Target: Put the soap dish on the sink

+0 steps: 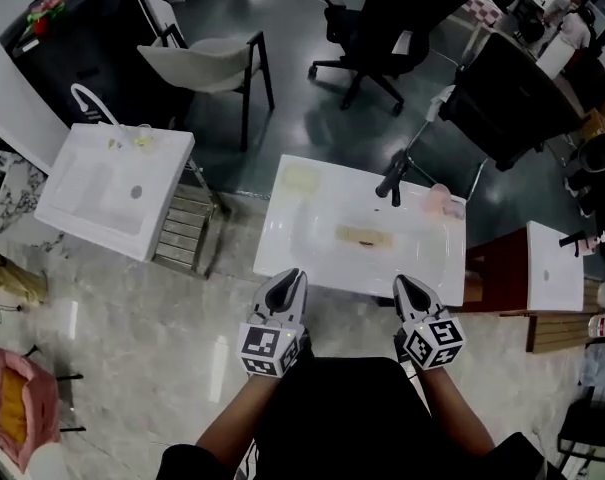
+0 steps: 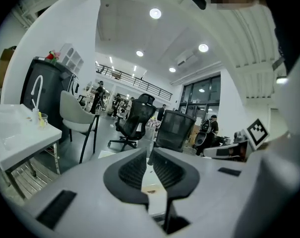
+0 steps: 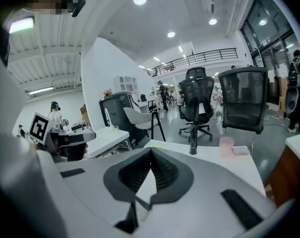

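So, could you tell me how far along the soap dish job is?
Seemingly done: a pale flat piece, likely the soap dish, lies on the sink at its far left corner. In hand: nothing; left gripper and right gripper are shut, empty. Left: apparently nothing.

A pale shell chair (image 1: 207, 63) stands at eleven o'clock in the head view, with a black office chair (image 1: 382, 28) at one o'clock on the dark floor (image 1: 302, 118). At nine o'clock a separate white basin (image 1: 102, 193) sits beside a slatted rack (image 1: 187, 230); a pink bag (image 1: 12, 408) lies at eight o'clock
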### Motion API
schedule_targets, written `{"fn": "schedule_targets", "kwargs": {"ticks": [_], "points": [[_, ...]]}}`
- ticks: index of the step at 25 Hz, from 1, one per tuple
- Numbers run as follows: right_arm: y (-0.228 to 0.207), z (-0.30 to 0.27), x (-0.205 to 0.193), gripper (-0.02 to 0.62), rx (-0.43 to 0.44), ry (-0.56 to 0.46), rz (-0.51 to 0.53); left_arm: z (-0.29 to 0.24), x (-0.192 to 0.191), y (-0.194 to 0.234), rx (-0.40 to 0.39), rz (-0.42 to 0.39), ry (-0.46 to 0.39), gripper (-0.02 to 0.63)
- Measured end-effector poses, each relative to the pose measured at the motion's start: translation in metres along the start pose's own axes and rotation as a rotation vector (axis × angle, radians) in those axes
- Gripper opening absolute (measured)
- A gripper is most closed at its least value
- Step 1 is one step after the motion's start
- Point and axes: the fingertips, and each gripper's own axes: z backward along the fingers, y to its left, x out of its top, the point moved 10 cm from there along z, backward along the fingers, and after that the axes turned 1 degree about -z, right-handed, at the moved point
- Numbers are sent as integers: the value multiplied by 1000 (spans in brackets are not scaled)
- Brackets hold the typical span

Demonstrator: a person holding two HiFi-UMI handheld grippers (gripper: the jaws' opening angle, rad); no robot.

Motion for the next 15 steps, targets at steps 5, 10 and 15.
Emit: {"fn": "schedule_targets", "kwargs": {"ticks": [5, 10, 15], "points": [[-18, 65, -15, -2, -19, -63, -7, 18, -4, -66, 21, -50, 1, 35], [-30, 140, -38, -2, -47, -126, -39, 44, -23, -126, 28, -76, 12, 36], [-37, 204, -66, -2, -63, -161, -31, 79, -47, -182, 45, -101, 13, 37]]}}
